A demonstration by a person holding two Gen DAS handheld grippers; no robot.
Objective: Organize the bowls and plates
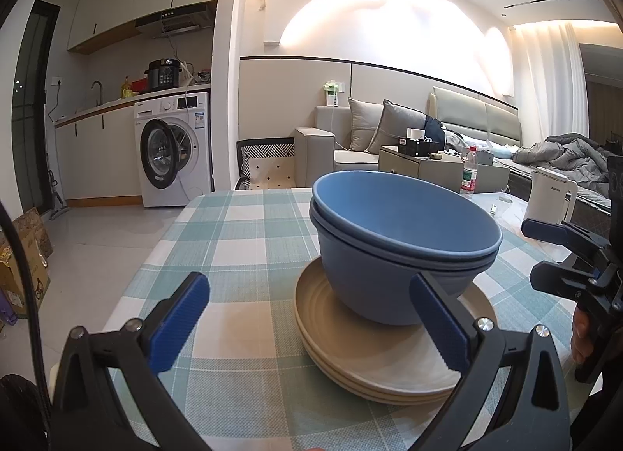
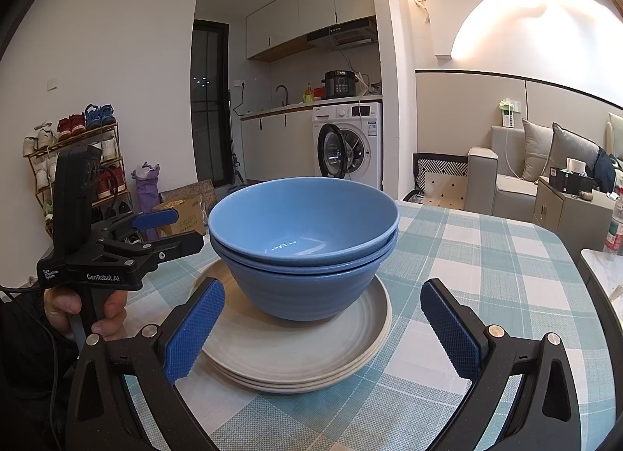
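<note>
your left gripper [image 1: 307, 328] hangs wide open and empty, low over the checked cloth [image 1: 241, 240], just left of the stack. in the middle, two blue bowls [image 2: 303, 240] sit nested on a pile of beige plates [image 2: 296, 349], all on the table. your right gripper [image 2: 323, 330] is spread open too, facing the plates and holding nothing. the stacking looks finished, so you're at the closing step; next, i'd judge, draw both grippers back without nudging the stack

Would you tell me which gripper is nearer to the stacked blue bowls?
Left, narrowly: the left gripper is open beside the rim of the blue bowls, almost touching. The right gripper, also open, sits opposite with a slightly wider gap.
</note>
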